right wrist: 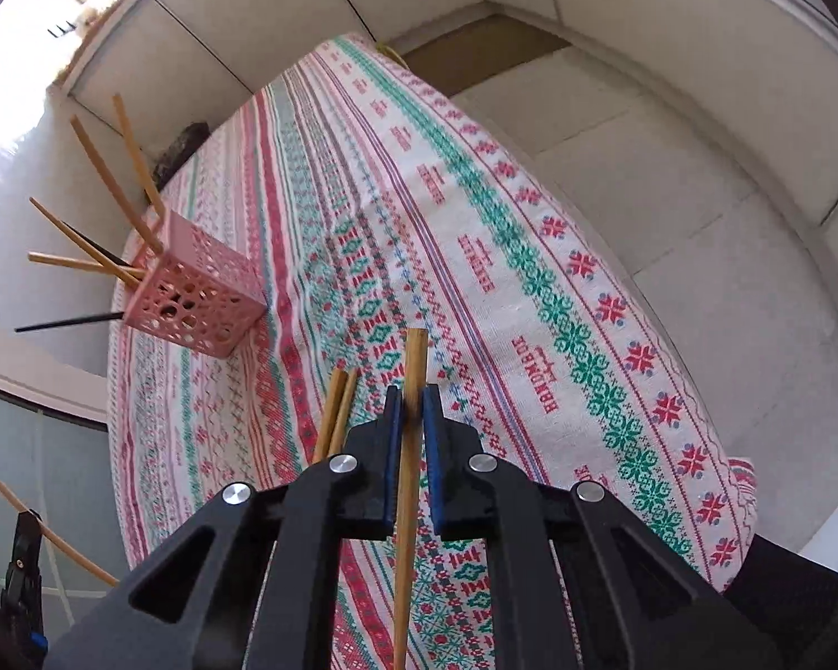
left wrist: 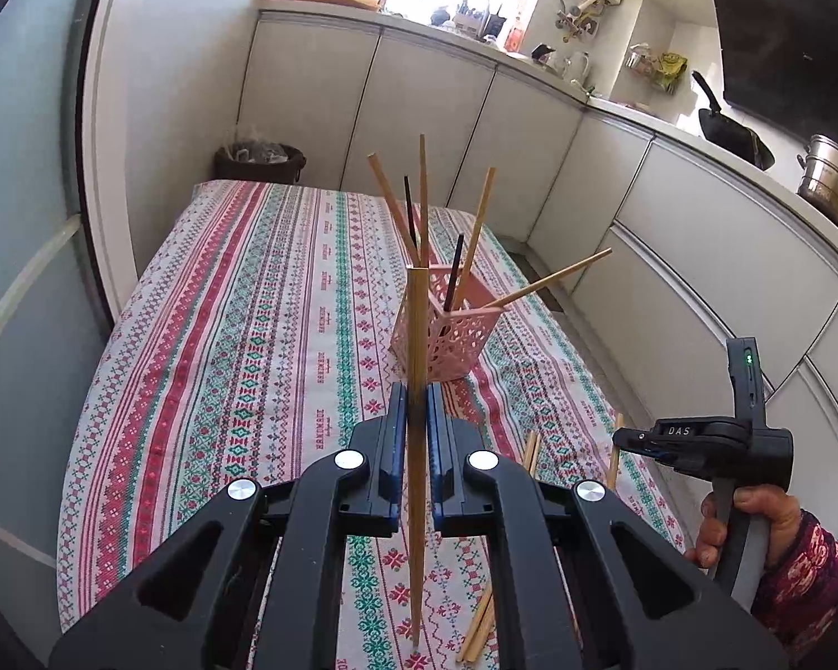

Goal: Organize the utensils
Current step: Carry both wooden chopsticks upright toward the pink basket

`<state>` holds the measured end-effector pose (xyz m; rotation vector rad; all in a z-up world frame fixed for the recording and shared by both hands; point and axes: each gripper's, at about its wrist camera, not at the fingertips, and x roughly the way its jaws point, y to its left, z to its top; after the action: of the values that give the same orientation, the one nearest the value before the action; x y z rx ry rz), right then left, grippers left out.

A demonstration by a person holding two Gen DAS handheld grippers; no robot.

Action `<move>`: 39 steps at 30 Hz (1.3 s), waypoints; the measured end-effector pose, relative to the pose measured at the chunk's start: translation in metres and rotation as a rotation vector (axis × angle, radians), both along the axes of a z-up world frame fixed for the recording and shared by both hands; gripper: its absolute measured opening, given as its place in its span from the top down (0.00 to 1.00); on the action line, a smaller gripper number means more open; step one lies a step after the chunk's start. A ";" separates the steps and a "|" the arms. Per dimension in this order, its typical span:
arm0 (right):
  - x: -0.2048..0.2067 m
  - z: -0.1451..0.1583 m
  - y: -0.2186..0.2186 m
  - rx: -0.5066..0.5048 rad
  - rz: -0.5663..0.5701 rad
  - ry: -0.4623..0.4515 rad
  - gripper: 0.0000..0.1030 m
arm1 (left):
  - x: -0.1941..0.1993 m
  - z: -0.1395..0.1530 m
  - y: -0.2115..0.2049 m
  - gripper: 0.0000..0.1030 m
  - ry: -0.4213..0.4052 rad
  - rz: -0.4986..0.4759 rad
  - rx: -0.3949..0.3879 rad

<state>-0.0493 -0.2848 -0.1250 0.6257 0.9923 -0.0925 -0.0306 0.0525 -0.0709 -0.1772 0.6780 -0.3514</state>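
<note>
Chopsticks fill our pink holder — our left gripper pinches one wooden chopstick, our right gripper pinches another chopstick above the tablecloth.

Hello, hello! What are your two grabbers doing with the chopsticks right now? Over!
Left gripper shut on a chopstick. Right gripper shut on another chopstick. Pink holder has several already. Two loose chopsticks on the tablecloth. Nothing in the way.
</note>
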 end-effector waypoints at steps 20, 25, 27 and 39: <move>-0.097 0.130 0.014 -0.139 0.099 -0.453 0.93 | -0.024 0.050 -0.030 0.94 -0.148 -0.036 0.017; -0.099 0.164 0.011 -0.121 0.100 -0.541 0.92 | -0.023 0.070 -0.040 0.94 -0.188 -0.041 0.035; -0.096 0.178 0.012 -0.119 0.105 -0.579 0.93 | -0.021 0.078 -0.044 0.94 -0.205 -0.042 0.039; -0.063 0.230 0.013 -0.085 0.115 -0.697 0.93 | 0.039 0.118 -0.081 0.94 -0.303 -0.039 0.061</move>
<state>-0.1123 -0.2722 0.1047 0.4682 0.3450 0.1763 0.0086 -0.0290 0.0472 -0.0506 0.3930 -0.3845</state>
